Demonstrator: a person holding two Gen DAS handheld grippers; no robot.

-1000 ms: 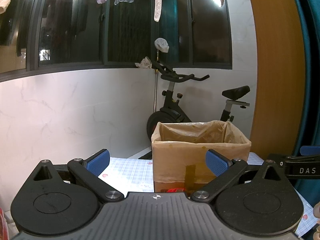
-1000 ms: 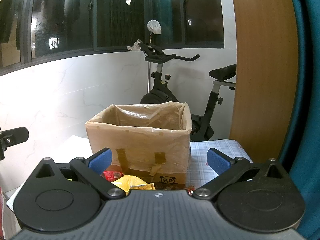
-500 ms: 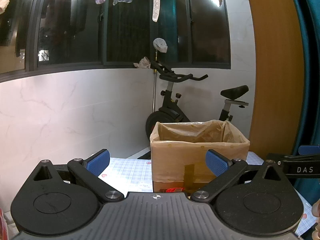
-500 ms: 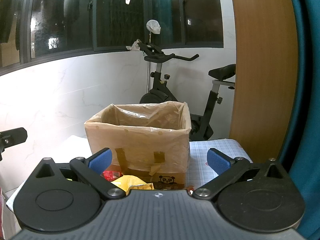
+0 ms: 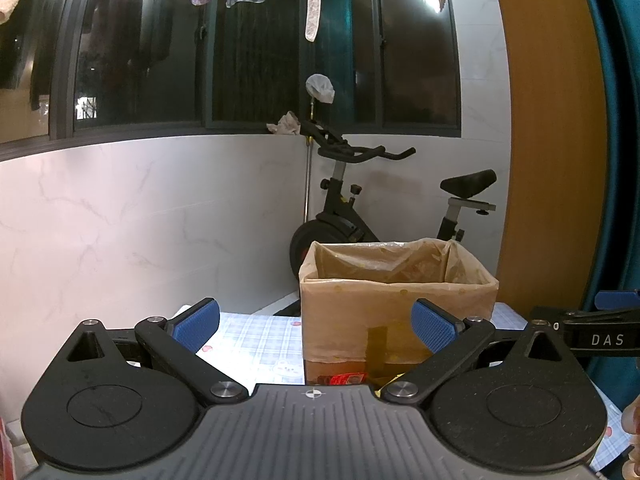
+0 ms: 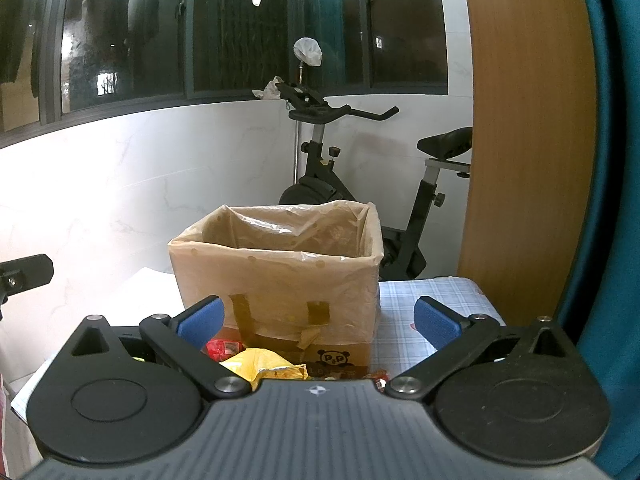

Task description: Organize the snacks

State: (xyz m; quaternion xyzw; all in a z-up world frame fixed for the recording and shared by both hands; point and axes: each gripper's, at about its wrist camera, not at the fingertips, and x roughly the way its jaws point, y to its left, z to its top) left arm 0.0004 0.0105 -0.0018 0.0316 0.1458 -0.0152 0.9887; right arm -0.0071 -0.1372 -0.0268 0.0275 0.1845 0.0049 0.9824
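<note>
Your left gripper (image 5: 316, 326) is held level above the table, and its two blue-padded fingers (image 5: 195, 325) stand wide apart with nothing between them. Your right gripper (image 6: 318, 320) is in the same condition: the jaws are spread wide and they hold nothing. In front of both grippers stands the cardboard box (image 6: 280, 276), upright on the checked tablecloth (image 5: 256, 338), and a thin plastic liner (image 6: 296, 232) is folded over its rim; from these low angles you cannot see the bottom of the box, so I cannot tell what lies inside. The snacks are on the table in front of the box, on the side near you. In the right wrist view a yellow snack packet (image 6: 266, 366) lies just before the box, close under the gripper body, and a red snack packet (image 6: 222, 349) lies just beside it, behind the left finger. A small red wrapper (image 6: 379, 376) shows at the lower right corner of the box, partly hidden. In the left wrist view only a red packet (image 5: 346, 379) is visible at the foot of the box; I cannot say whether it is one of those. At the right edge of that view you see part of the right gripper with the letters DAS. Behind the table stands an exercise bike (image 5: 360, 216) against the white wall.
</note>
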